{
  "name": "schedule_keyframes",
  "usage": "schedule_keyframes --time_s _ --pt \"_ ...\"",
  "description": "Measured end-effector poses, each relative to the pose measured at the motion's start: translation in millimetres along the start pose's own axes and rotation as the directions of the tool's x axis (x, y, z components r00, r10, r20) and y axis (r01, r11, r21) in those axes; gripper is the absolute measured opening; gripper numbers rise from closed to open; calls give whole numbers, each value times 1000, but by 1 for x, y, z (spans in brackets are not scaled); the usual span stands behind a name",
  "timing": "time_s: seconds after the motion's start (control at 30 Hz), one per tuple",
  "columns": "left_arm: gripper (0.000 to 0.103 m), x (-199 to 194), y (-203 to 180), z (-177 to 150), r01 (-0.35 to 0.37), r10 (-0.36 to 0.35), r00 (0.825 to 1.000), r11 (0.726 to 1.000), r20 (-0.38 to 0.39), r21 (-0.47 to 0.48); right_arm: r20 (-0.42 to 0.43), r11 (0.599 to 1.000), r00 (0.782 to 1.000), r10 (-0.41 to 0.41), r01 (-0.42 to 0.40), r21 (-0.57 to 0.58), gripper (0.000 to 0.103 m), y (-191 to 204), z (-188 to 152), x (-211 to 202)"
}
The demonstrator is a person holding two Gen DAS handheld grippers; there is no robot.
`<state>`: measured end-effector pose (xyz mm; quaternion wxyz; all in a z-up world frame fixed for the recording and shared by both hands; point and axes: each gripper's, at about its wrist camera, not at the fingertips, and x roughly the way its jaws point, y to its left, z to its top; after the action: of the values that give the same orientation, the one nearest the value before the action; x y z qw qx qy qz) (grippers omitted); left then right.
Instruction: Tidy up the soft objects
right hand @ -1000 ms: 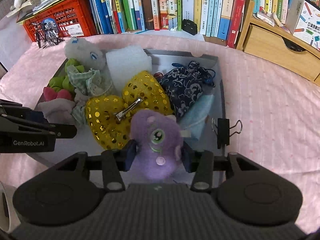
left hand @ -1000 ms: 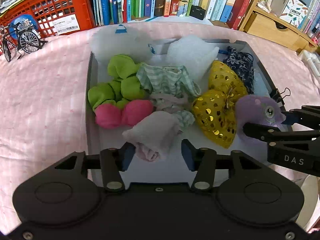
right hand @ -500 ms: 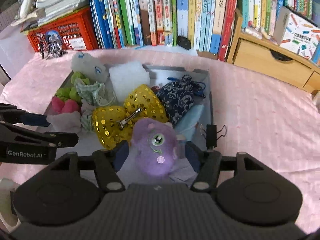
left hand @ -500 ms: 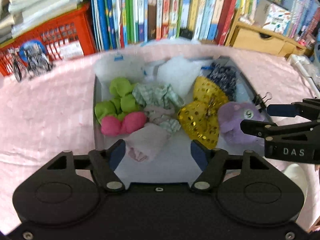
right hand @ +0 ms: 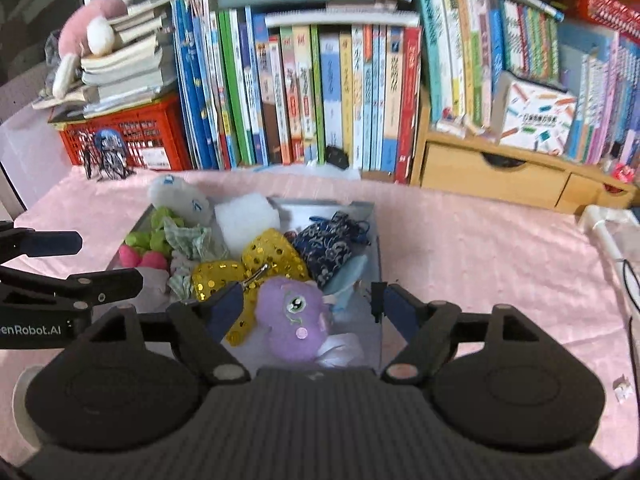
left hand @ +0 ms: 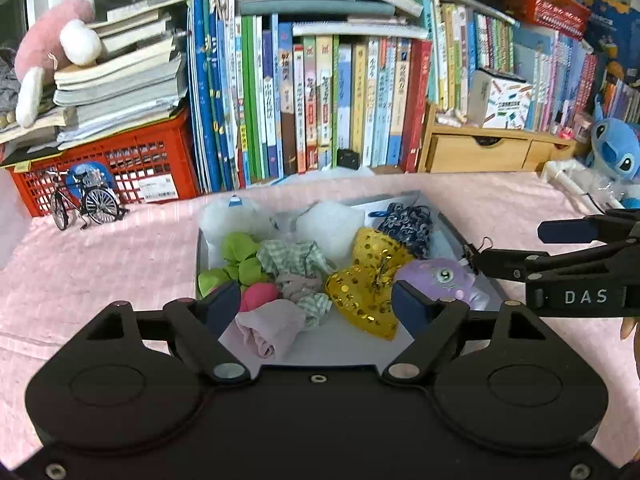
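Note:
A grey tray [left hand: 197, 248] on the pink tablecloth holds several soft items. Among them are a pale pink cloth [left hand: 272, 324], a purple plush [left hand: 436, 280], a yellow sequin bow [left hand: 368, 280], green and pink plush balls [left hand: 240, 260], a checked cloth [left hand: 292, 258], white foam [left hand: 328, 224] and a navy pouch [left hand: 408, 224]. My left gripper [left hand: 316, 304] hovers above the tray's near edge over the pale cloth, its jaws opening and touching nothing. My right gripper [right hand: 310, 304] hovers above the purple plush [right hand: 292, 320], its jaws also opening, pads clear of it.
A binder clip [left hand: 476, 246] sits on the tray's right rim. Behind the tray stand a row of books [left hand: 320, 100], a red crate [left hand: 120, 168] with a model bicycle [left hand: 80, 204], and a wooden drawer unit [left hand: 480, 152]. A blue plush [left hand: 616, 148] sits far right.
Both grippers rose and drew back from the tray while their jaws widened. The pale cloth and the purple plush that sat between the pads now lie free in the tray.

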<state>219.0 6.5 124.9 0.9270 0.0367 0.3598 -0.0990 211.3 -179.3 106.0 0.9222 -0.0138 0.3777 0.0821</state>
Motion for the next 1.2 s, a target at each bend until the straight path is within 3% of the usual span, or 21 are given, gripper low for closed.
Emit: schedule_keyframes --time_s 0.33,0.6,0.9,1.2 --pt "83 -39 -4 -18 13 -12 994 1000 109 -8 134 1000 991 -11 12 -9 88 0 -17 -44" --pt "84 -66 -6 -38 13 -12 988 1000 156 -2 250 999 968 -18 29 -42 88 7 -37 -79" --pt "86 -97 -14 -69 14 -13 964 1000 266 -1 335 997 942 -12 37 -70 89 17 -68 -106" --pt "86 -111 -17 -100 67 -50 961 996 273 -55 388 997 921 -31 54 -48 89 18 -99 -122"
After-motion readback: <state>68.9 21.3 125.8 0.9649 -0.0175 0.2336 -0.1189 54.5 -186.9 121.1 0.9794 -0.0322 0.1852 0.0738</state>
